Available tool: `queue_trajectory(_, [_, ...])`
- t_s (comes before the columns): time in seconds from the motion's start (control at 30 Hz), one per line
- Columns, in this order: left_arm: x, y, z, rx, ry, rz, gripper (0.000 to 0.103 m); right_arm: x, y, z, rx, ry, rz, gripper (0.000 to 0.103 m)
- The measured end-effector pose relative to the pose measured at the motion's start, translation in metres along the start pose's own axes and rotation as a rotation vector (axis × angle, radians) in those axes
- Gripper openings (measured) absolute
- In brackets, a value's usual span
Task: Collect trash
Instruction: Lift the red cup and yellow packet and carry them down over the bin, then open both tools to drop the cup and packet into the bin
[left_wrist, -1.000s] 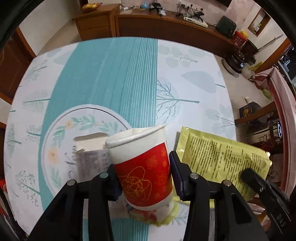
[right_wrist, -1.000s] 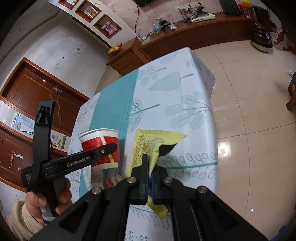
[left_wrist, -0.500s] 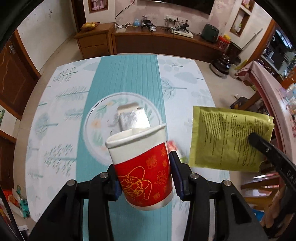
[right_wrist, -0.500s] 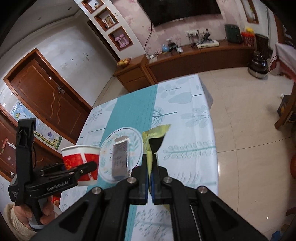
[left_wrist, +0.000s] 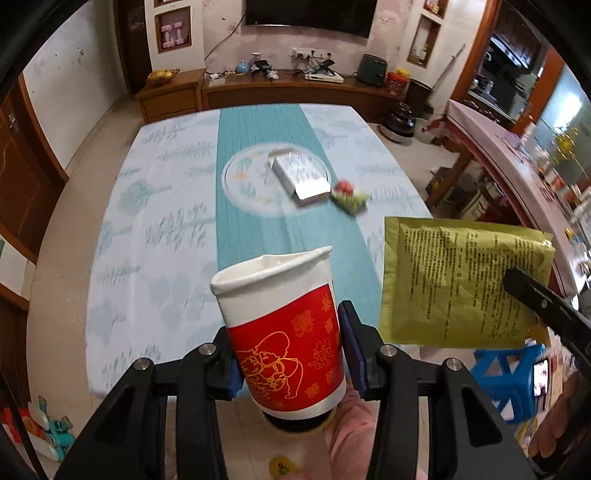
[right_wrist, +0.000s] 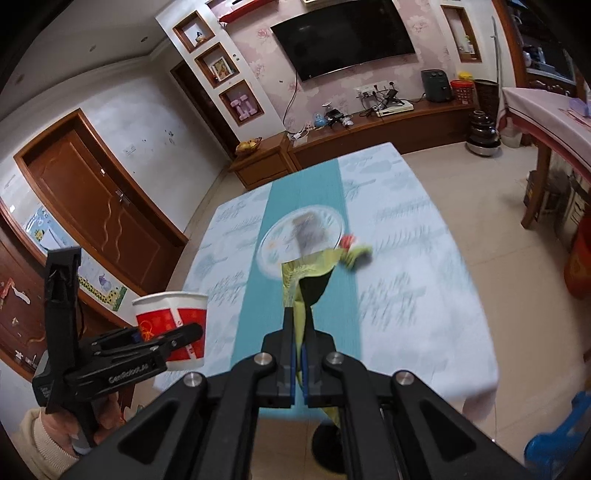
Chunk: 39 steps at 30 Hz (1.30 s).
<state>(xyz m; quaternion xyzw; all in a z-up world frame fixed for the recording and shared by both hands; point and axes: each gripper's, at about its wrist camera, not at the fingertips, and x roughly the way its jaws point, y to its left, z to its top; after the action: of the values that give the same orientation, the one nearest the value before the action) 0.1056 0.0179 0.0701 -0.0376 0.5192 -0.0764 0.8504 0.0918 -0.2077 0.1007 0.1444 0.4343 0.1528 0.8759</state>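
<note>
My left gripper (left_wrist: 290, 365) is shut on a red and white paper cup (left_wrist: 284, 332) and holds it upright, off the near edge of the table; the cup also shows in the right wrist view (right_wrist: 171, 328). My right gripper (right_wrist: 299, 350) is shut on a yellow-green printed packet (right_wrist: 303, 291), which hangs flat at the right in the left wrist view (left_wrist: 458, 280). A small silver carton (left_wrist: 301, 177) and a crumpled red-green wrapper (left_wrist: 349, 194) lie on the table near its middle.
The table (left_wrist: 162, 229) has a pale leaf-print cloth with a teal centre stripe. A blue plastic stool (left_wrist: 506, 373) stands on the tiled floor at the near right. A wooden sideboard (left_wrist: 295, 88) runs along the far wall. A second covered table (left_wrist: 517, 158) is at the right.
Both grippers have lifted and pulled back from the table with the cup and the packet. The table now lies farther away, and the carton and wrapper stay on it.
</note>
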Motion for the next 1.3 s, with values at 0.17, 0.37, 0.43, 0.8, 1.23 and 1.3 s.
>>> queue_trajectory(0.17, [-0.022,0.014,-0.057,0.032,0.042,-0.017,0.043,-0.024,0.031,-0.060,0.013,0.053,-0.024,0.001])
queue_trajectory(0.37, [-0.020,0.016,-0.109,0.038,0.110,-0.044,0.043,-0.030,0.044,-0.112,-0.004,0.158,-0.070,0.001])
queue_trajectory(0.43, [-0.014,0.013,-0.124,0.033,0.131,-0.050,0.043,-0.024,0.042,-0.126,-0.008,0.196,-0.083,0.001])
queue_trajectory(0.8, [0.121,0.013,-0.230,-0.096,0.314,-0.005,0.043,0.081,-0.027,-0.228,0.066,0.423,-0.128,0.001])
queue_trajectory(1.23, [0.326,0.058,-0.317,-0.380,0.417,0.076,0.044,0.250,-0.123,-0.338,0.134,0.559,-0.168,0.002])
queue_trajectory(1.3, [0.343,0.061,-0.323,-0.389,0.423,0.075,0.045,0.274,-0.133,-0.348,0.147,0.574,-0.171,0.002])
